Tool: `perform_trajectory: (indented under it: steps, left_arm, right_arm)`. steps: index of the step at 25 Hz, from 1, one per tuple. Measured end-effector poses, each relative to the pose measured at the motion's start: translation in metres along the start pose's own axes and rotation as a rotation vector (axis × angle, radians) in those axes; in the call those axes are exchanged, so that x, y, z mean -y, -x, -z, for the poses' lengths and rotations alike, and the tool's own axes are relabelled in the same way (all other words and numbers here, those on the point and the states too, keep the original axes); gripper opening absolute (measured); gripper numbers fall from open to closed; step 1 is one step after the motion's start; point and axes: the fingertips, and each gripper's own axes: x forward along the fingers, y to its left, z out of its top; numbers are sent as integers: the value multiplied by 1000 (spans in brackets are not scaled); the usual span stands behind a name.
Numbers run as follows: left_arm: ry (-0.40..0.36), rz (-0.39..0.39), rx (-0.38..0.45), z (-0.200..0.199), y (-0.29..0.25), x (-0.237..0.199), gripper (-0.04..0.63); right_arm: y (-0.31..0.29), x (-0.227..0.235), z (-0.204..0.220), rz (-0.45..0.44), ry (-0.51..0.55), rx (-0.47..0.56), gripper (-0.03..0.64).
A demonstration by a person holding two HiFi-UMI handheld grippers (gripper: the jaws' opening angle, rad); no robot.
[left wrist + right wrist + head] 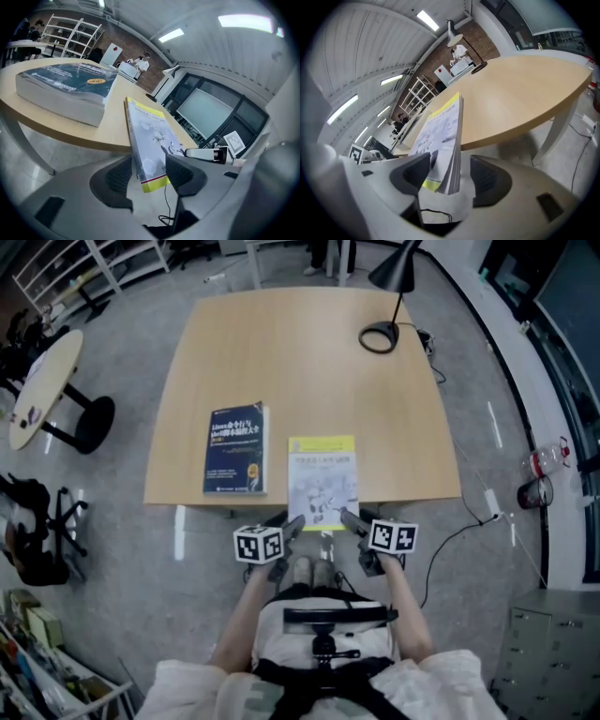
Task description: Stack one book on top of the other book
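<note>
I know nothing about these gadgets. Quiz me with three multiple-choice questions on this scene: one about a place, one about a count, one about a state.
1. Where does the white-and-yellow paperback book lie?
A. on the floor
B. at the near edge of the light wooden table, beside the dark blue book
C. on top of the dark blue book

2. How many books are on the table?
A. one
B. three
C. two

3. How do the jaws of the left hand-held gripper and the right hand-held gripper stand?
A. apart, each pair around a near corner of the white-and-yellow book
B. shut on nothing
C. clamped on the blue book

Answers: B, the head view shows it overhanging the near edge; C, only those two lie there; A, each gripper view shows gaps beside the book.
</note>
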Motion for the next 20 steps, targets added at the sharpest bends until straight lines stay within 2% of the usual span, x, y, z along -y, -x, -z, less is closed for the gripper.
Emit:
perform_trajectory:
  steps: [6, 11, 14, 20]
  left_arm:
    - [53, 53, -44, 7, -9, -3, 212]
    - [122, 168, -41, 10, -18, 3, 212]
    - [94, 207, -39, 10, -22, 6, 212]
    - [76, 203, -105, 9, -24, 8, 210]
  right_arm:
    - [-8, 0, 3, -40, -33, -24, 270]
    - [-23, -11, 7, -95, -28, -70, 270]
    - [-26, -12, 8, -112, -65, -73, 270]
    - [-25, -14, 6, -107, -52, -73, 237]
